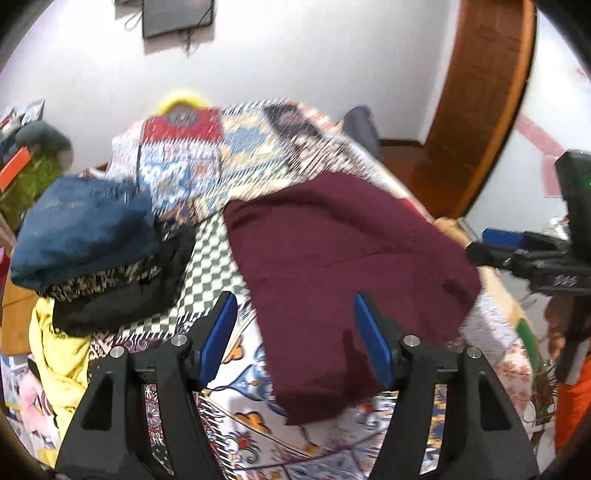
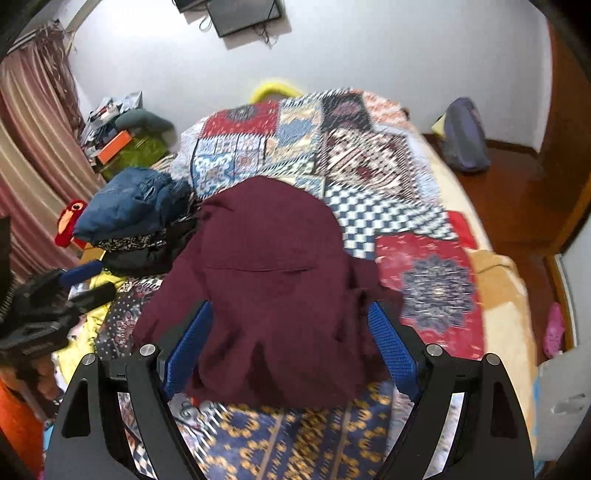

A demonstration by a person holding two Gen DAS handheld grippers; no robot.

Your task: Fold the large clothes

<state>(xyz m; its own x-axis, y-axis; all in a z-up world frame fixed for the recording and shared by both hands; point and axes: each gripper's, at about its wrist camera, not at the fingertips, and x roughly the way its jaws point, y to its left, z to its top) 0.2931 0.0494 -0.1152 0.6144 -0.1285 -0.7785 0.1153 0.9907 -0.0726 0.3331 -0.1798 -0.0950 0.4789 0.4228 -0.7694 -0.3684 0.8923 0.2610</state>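
I see both claws released: left claw [image 1: 295, 336] and right claw [image 2: 291, 349] spread wide above the maroon garment [image 2: 266, 280], gripping nothing.

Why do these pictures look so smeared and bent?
Left wrist view: motion blur streaks the patterned bedspread, and the fisheye lens bows the wooden door frame. Right wrist view: similar smear, though the maroon garment stays readable.

White walls [image 2: 369, 48], wall-mounted dark screen [image 2: 245, 13], striped curtain [image 2: 33, 122] left, reddish wood floor [image 2: 517, 192], patchwork-covered bed [image 2: 369, 155].
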